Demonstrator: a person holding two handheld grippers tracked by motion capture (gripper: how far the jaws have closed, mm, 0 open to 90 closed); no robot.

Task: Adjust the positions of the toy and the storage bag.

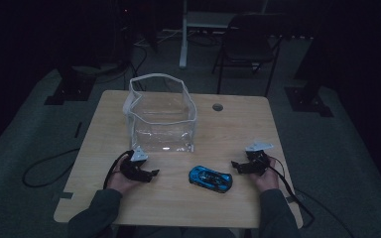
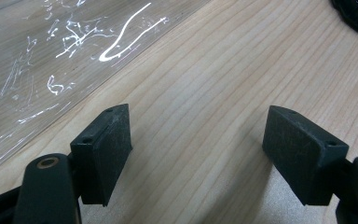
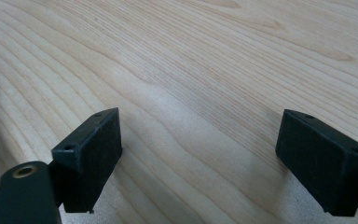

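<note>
Seen from the high view, a light wooden table (image 1: 238, 129) fills the middle of the frame in a dim room. A blue toy car (image 1: 210, 178) lies in the lower centre of the frame, on the table's near part, between the two hand-held grippers and touching neither. The left gripper (image 1: 151, 173) sits at lower left of the car, the right gripper (image 1: 235, 165) at lower right, each gripped by a hand coming up from the bottom edge. A clear plastic bag (image 1: 161, 116) with a white rim stands open above the car, toward the upper centre. In the left gripper view, the black jaws stand wide apart over bare wood, the bag's wall (image 2: 51, 60) at upper left. In the right gripper view, the jaws are likewise spread with nothing between them.
</note>
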